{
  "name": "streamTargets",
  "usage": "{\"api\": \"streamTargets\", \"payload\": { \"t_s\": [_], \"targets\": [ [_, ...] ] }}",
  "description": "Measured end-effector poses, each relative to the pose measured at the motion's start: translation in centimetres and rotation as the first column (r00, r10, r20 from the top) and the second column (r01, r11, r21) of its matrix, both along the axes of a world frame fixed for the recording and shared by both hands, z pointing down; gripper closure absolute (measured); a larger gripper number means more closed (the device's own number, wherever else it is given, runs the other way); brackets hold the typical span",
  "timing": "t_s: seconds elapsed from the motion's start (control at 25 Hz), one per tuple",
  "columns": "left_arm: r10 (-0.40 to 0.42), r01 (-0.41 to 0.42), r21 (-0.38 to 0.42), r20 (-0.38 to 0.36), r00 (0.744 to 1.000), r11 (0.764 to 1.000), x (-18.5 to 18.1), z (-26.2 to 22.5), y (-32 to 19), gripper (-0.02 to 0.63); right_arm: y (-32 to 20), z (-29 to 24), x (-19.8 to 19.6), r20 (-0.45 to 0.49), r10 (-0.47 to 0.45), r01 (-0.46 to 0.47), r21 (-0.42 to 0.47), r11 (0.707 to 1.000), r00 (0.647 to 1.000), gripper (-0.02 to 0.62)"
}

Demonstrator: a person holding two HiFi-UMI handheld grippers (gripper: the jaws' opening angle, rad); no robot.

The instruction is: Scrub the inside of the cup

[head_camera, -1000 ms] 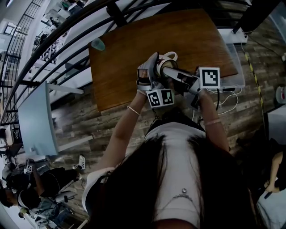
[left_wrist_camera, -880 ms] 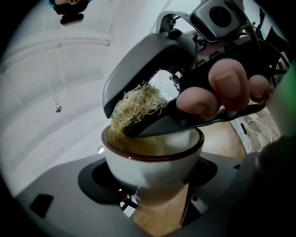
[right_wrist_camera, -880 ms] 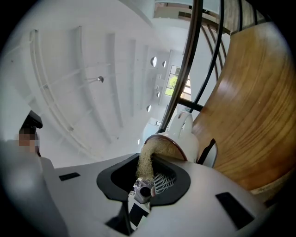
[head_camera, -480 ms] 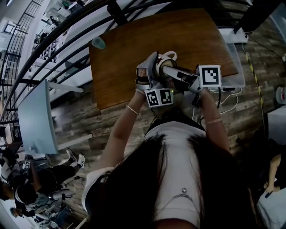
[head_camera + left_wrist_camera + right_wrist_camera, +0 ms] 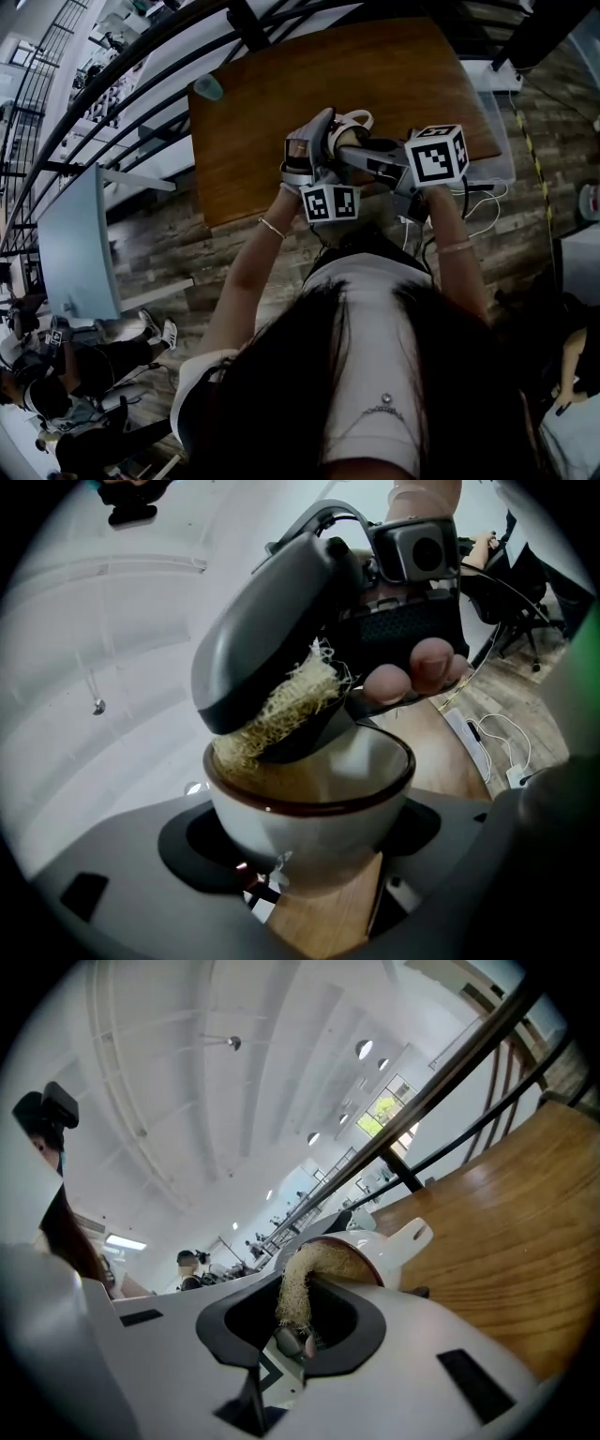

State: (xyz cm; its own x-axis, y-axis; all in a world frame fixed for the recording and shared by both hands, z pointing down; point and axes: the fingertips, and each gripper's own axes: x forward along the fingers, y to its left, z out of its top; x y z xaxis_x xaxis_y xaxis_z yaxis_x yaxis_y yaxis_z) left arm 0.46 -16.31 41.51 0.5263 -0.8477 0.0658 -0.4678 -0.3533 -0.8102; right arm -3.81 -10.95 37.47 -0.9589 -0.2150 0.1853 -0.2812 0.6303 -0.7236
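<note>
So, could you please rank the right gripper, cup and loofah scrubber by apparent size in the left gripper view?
1. right gripper
2. cup, though it sits nearest the camera
3. loofah scrubber, partly hidden

Loofah (image 5: 281, 710) in cup (image 5: 309, 822), cup over table (image 5: 253, 112)

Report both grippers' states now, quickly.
Left gripper: closed on the cup, jaws wide around its body.
Right gripper: closed on the loofah scrubber, which reaches into the cup.
</note>
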Motion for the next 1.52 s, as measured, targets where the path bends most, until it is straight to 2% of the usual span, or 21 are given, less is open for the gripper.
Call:
{"api": "streamTargets", "payload": {
  "t_s": [0.28, 0.56, 1.04, 1.52],
  "targets": [
    [0.008, -0.007, -0.009, 0.02, 1.0, 1.0, -0.1, 0.3, -0.1, 0.195, 0.3, 0.7, -0.3, -0.116, -0.075, 0.084, 0.067, 0.994, 0.99, 0.515],
    [0.015, -0.015, -0.015, 0.044, 0.999, 1.0, -0.4, 0.5, 0.0, 0.195, 1.1, 1.3, -0.8, -0.236, -0.156, 0.189, 0.12, 0.975, 0.959, 0.515],
    [0.016, -0.015, -0.025, 0.066, 0.998, 1.0, -0.6, 1.2, 0.1, 0.195, 2.0, 3.1, -0.9, -0.401, -0.255, 0.34, 0.157, 0.927, 0.88, 0.515],
    [0.012, -0.01, -0.027, 0.102, 0.995, 1.0, -0.8, 1.8, 0.2, 0.195, 2.6, 5.0, -0.5, -0.57, -0.298, 0.459, 0.159, 0.874, 0.766, 0.515]
  ]
}}
